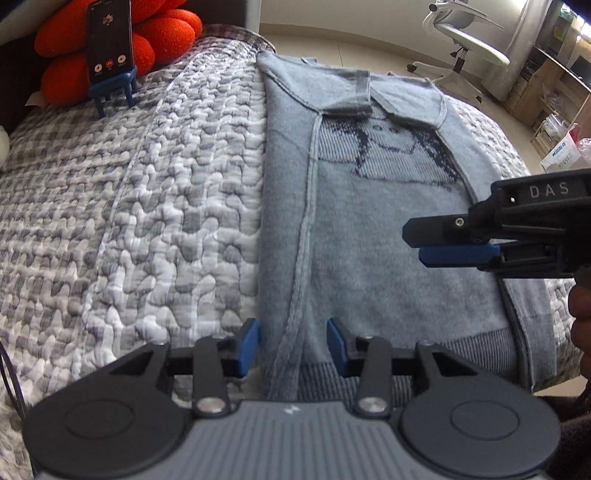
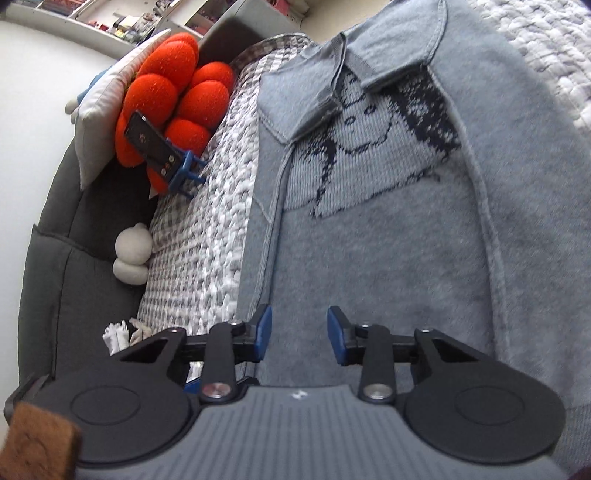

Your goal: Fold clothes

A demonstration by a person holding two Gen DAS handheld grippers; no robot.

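I have the grey knit sweater (image 1: 369, 236) lying flat on the bed, collar away from me and ribbed hem nearest, with both sides already turned in so it forms a long panel; the knitted face motif shows between the turned-in flaps near the collar. My left tongs (image 1: 291, 345) hover low over the hem end, straddling the seam of the left flap, blue pads spread apart with nothing pinched. My right tongs (image 2: 299, 338) hang over the lower middle of the sweater, also parted and empty; from the left camera they appear side-on above the right half.

I judge the step in hand to be taking the hem to fold it up toward the collar. To do that well, I would set each pair of tongs at a hem corner, well apart from one another, bite through all the layers (the flap edges will slide out otherwise), lift evenly and lay the hem square to the collar.

The bed wears a puckered grey-and-white checked quilt (image 1: 129, 221), soft and yielding. At its head sits an orange puffy cushion (image 1: 155, 33) with a phone (image 1: 109, 38) propped on a small blue stand (image 1: 114, 90). A white office chair (image 1: 465, 40) and shelving stand beyond the bed.
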